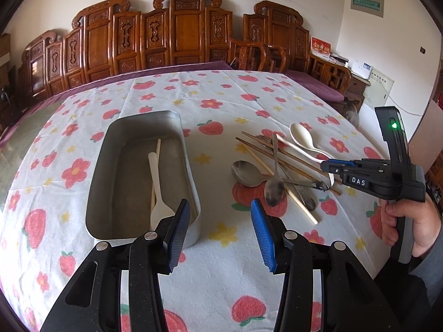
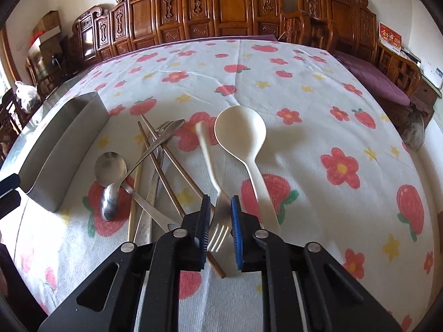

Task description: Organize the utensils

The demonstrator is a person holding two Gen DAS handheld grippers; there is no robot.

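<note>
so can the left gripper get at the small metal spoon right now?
Probably yes. The left gripper is open and empty, and the small metal spoon lies just ahead of its blue jaw, on top of the pile, with nothing between them. The right gripper is off to the side.

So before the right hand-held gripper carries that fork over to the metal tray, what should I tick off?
1. Right hand-held gripper shut on the fork: ok, the fingers pinch it near the tines.
2. Fork clear of the pile: cannot tell, its white handle is motion-blurred.
3. White spoon beside it left alone: ok, not in the grip.
4. Metal tray has room: ok, only a white utensil and a stick in it.
5. Left hand-held gripper out of the way: not ok, it is open and hovers at the tray's near end.
</note>
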